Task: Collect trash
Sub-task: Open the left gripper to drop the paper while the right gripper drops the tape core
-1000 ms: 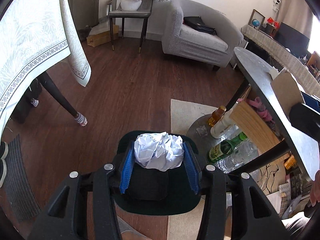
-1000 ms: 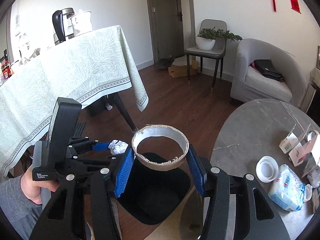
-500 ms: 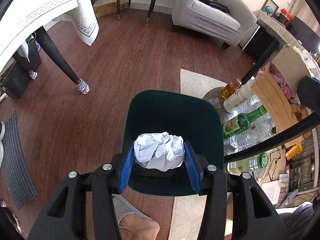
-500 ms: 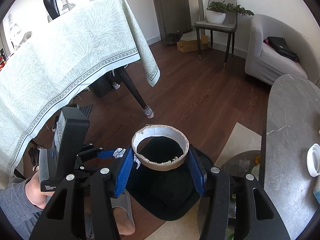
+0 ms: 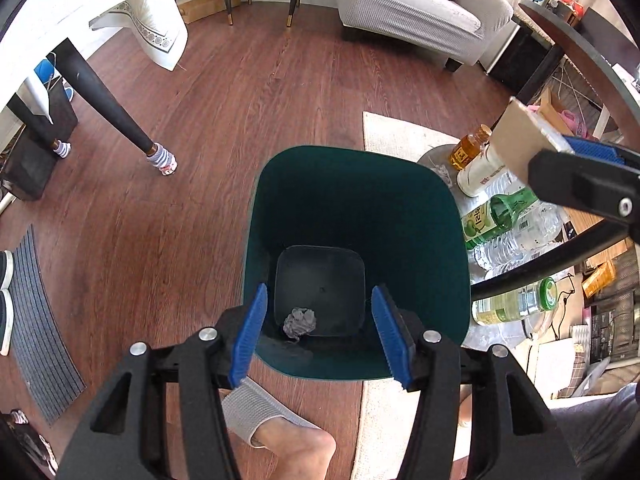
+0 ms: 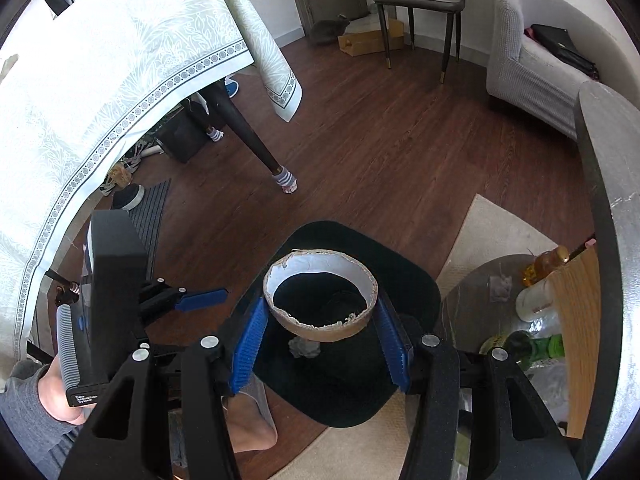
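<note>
Hovering: both my grippers hang over the bin (image 5: 356, 184), pointing steeply down into it.
Left gripper (image 5: 320, 338): my jaws have just been opening and stand apart with nothing between them; the blue pads (image 5: 250, 336) touch nothing.
Paper ball (image 5: 300, 322): crumpled, lying on the dark floor of the bin, near its closer wall, clear of my pads.
Right gripper (image 6: 320, 344): my pads clamp a cardboard ring (image 6: 320, 300) from both sides, its opening facing up, held above the mouth of the bin.
Bin: dark green, standing on the wood floor (image 5: 192, 184), one edge on the rug (image 5: 396, 132).
Bottles (image 5: 496, 216): lying just beside the bin, under the table (image 6: 608, 208).
My foot (image 5: 276, 436): in a grey sock, close to the near side of the bin.
</note>
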### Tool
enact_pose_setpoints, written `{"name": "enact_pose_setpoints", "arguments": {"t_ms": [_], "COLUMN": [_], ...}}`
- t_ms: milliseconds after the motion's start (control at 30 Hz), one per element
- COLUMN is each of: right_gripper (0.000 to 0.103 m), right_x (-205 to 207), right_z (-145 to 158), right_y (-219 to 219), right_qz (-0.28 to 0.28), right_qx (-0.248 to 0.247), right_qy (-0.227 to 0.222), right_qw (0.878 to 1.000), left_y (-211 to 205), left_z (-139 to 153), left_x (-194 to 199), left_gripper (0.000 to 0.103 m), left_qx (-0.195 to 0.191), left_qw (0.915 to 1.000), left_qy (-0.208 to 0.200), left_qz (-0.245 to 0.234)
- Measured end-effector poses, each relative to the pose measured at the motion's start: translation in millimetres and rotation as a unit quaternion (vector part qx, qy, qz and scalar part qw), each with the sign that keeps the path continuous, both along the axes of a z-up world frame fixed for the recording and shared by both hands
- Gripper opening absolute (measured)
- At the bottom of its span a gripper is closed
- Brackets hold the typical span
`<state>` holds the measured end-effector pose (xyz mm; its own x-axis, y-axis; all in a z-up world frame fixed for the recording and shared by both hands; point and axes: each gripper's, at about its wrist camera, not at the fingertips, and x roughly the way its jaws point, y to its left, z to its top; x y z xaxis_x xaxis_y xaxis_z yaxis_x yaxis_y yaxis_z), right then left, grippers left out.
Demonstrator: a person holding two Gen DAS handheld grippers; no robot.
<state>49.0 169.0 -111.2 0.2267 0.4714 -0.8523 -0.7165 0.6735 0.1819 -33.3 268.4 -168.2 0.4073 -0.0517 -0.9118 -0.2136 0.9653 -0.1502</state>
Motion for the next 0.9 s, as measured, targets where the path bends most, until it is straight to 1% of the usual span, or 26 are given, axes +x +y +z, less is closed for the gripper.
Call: {"name": "enact_pose_setpoints", "arguments": {"t_ms": [100,167,200,267,400,467,600,633,700,800,900], "right_gripper": [0.054,0.054,0.054,0.054,0.054,0.055,0.056,0.058,0.060,0.060,0.060], "right_x": [1,0,0,-1,-5,-7,-8,-9,-9,-10,-11], "right_z": [-10,-18,-22,-30,-45,-51,-62,-64,-66,-65,-61], "right_y": [3,5,7,9,15,17,17,16,13,9,4], "right_qz": [-0.002,-0.001,-0.001,0.001,0.008,0.011,0.012,0.011,0.010,0.009,0.013], "right_qx": [-0.013,-0.022,-0.027,-0.037,-0.060,-0.072,-0.092,-0.098,-0.105,-0.105,-0.098], "right_qy": [0.007,0.012,0.014,0.019,0.026,0.028,0.037,0.038,0.040,0.043,0.042], "right_qw": [1.000,1.000,1.000,0.999,0.998,0.997,0.995,0.994,0.994,0.994,0.994], "left_y": [3,4,5,9,10,8,7,7,5,4,2], "left_z": [9,18,22,31,50,60,78,82,89,98,104], "left_x": [-3,-6,-7,-9,-10,-11,-10,-9,-8,-5,-4], "left_gripper": [0.056,0.051,0.050,0.042,0.034,0.029,0.027,0.027,0.027,0.027,0.027], "left_qx": [-0.001,0.001,0.000,-0.004,0.000,0.001,-0.001,-0.002,-0.002,-0.005,0.000], "left_qw": [0.9999,0.9997,0.9995,0.9990,0.9977,0.9968,0.9949,0.9944,0.9932,0.9918,0.9907], "left_qy": [-0.014,-0.025,-0.031,-0.042,-0.066,-0.079,-0.100,-0.105,-0.115,-0.127,-0.135], "left_qz": [0.006,0.008,0.010,0.013,0.016,0.015,0.012,0.012,0.011,0.013,0.015]}}
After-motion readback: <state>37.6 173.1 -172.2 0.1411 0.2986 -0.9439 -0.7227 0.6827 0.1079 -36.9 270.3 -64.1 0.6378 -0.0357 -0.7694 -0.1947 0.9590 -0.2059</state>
